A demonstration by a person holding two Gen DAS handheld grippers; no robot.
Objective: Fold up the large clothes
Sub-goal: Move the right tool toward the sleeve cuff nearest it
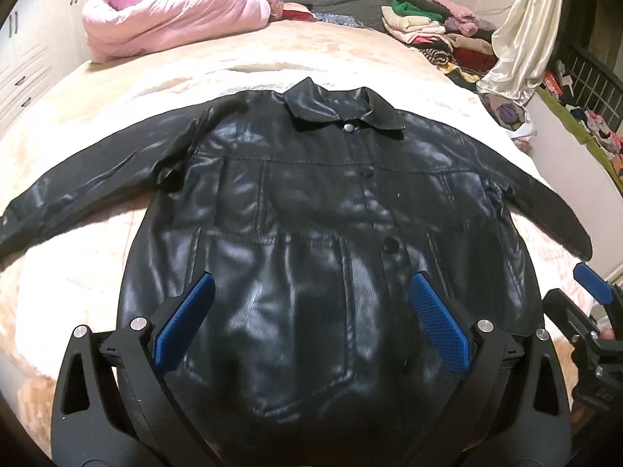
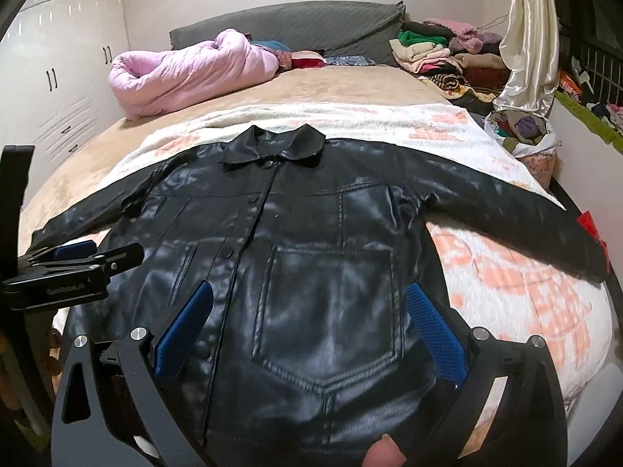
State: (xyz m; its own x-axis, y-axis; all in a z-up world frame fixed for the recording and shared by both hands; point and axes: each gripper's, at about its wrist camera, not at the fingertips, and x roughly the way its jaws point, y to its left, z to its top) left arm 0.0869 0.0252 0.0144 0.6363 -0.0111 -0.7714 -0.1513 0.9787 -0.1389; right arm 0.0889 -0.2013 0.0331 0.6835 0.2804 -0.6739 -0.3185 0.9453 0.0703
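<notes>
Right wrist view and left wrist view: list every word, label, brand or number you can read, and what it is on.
"GenRobot.AI", faint raised lettering, my best reading, on the black body of the left tongs in the right wrist view.
Embossed marks on the right tongs body at the left wrist view's right edge: too small to read.
Black leather jacket, its snap button, the bedding: no text visible.
</notes>
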